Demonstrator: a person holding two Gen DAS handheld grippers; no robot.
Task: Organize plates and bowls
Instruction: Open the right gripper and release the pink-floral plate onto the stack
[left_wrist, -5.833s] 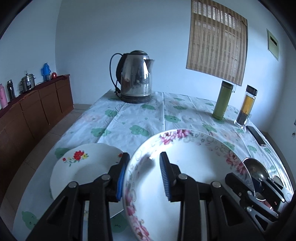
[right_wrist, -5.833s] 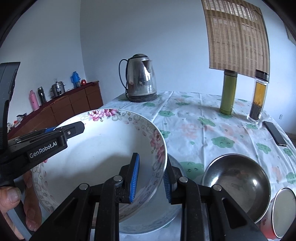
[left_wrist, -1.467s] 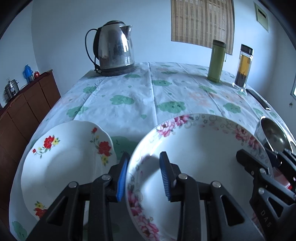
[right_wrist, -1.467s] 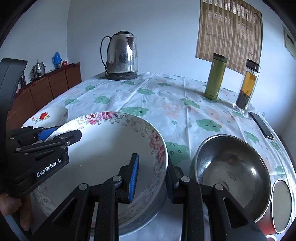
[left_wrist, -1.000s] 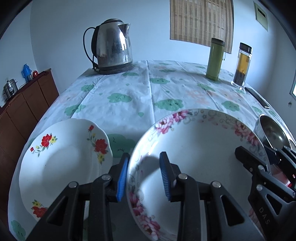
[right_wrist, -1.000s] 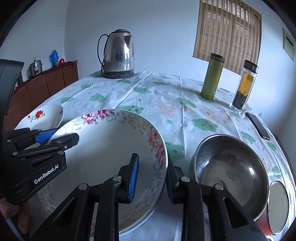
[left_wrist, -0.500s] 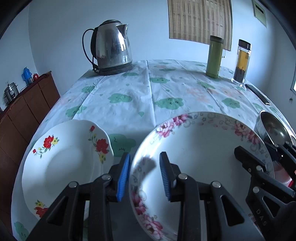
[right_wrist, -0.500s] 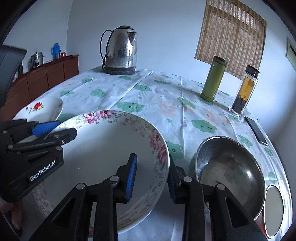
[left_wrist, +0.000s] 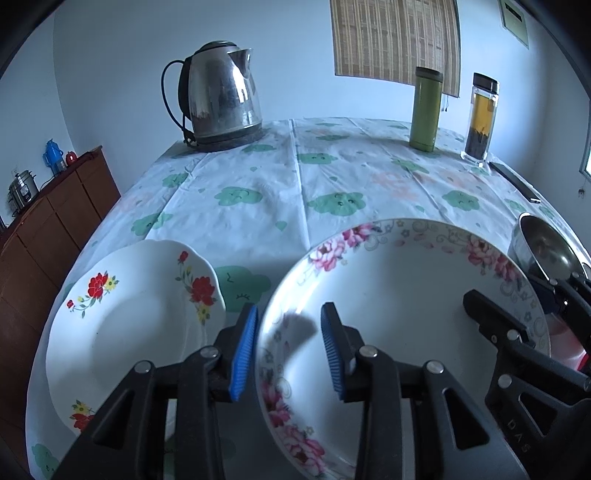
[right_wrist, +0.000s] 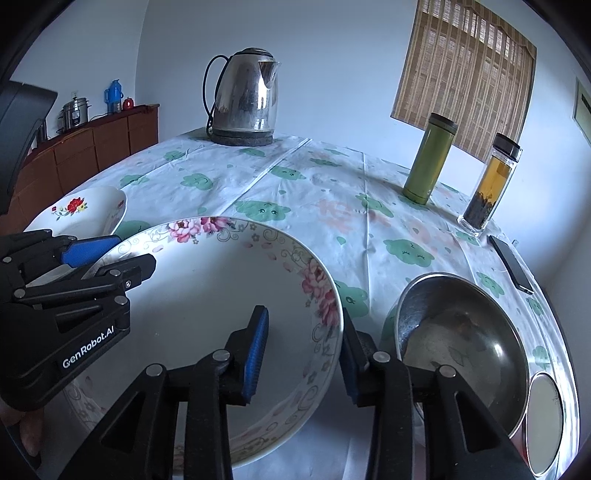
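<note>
A large white bowl with pink flowers on its rim (left_wrist: 399, 295) (right_wrist: 207, 295) rests on the tablecloth at the table's near edge. My left gripper (left_wrist: 288, 343) is open, its jaws straddling the bowl's left rim without touching. My right gripper (right_wrist: 303, 347) is open, its jaws straddling the bowl's right rim. A white plate with red flowers (left_wrist: 125, 317) (right_wrist: 77, 214) lies left of the bowl. A steel bowl (right_wrist: 461, 339) (left_wrist: 543, 247) sits to its right.
A steel kettle (left_wrist: 218, 99) stands at the table's far left. A green flask (left_wrist: 426, 109), a tea bottle (left_wrist: 482, 118) and a black phone (right_wrist: 511, 264) are at the far right. A small steel-rimmed container (right_wrist: 545, 424) is right of the steel bowl. A wooden sideboard (left_wrist: 48, 221) stands left.
Both grippers have opened and let go of the flowered bowl's rim, which they gripped before. The bowl has come down onto the table beside the flowered plate.
</note>
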